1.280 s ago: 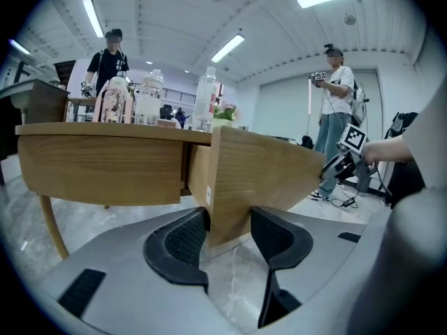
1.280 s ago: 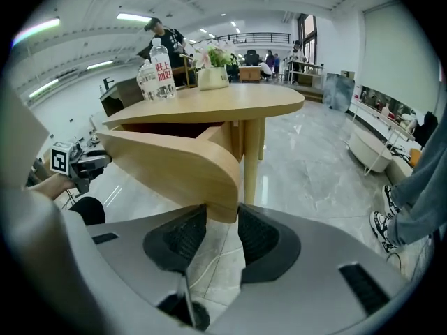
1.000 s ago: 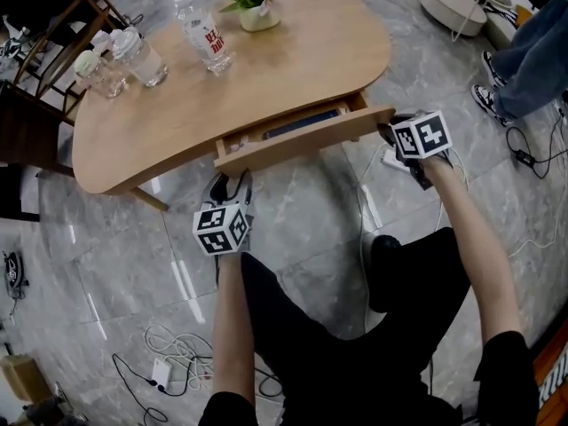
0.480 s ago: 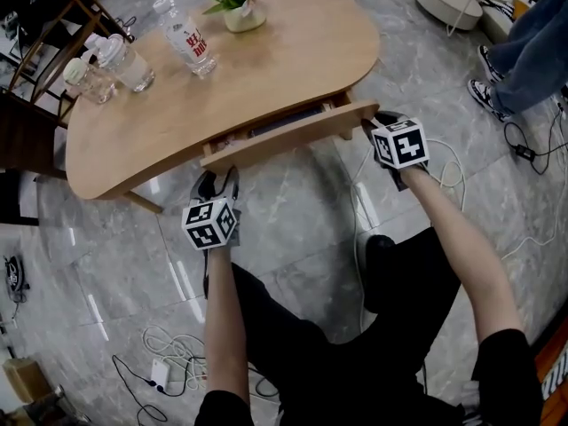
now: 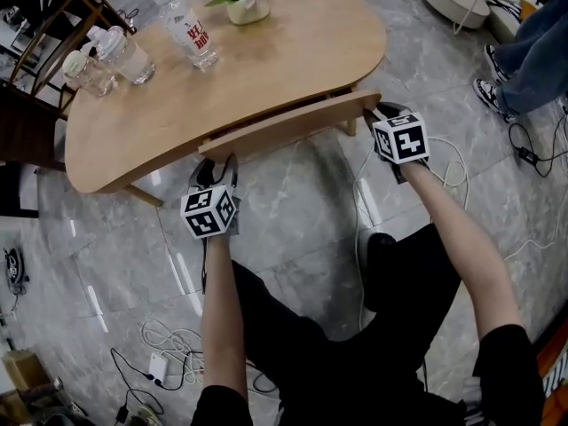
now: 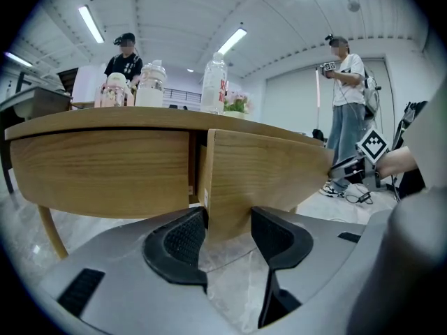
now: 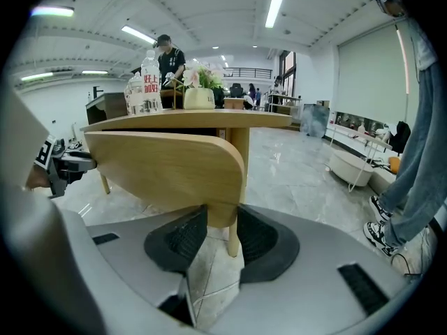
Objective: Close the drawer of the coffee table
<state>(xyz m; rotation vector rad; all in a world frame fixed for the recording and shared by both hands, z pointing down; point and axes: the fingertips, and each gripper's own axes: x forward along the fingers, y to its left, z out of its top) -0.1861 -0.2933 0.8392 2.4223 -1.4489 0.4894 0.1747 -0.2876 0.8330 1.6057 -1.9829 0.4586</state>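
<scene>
Gripping the drawer front (image 5: 288, 124) at its two ends, the person kneels on the grey marble floor (image 5: 293, 211) before the wooden coffee table, one claw in each hand. The left claw (image 6: 227, 237) has the left end of the board between its dark ribbed pads. The jaws stand fairly wide, and the pads appear to sit against the wood on either side. The right claw (image 7: 220, 232) clasps the rounded right end of the same board, with a pad tight to each side of its lower corner.

The drawer is almost home. Its front lies just proud of the edge under the tabletop (image 5: 293, 51), and from the left gripper view a narrow dark slit shows between the board and the table's fixed apron (nothing inside the drawer can be made out).

On the tabletop, well back from the drawer, stand a clear water bottle (image 5: 192, 32) with a red label, a pale pot of pink flowers (image 5: 247, 9) and two lidded jars (image 5: 129, 56) near the far left end. A white cable (image 5: 453, 171) loops on the floor just beside the right claw. Someone in jeans (image 5: 541, 43) stands off to the right.
</scene>
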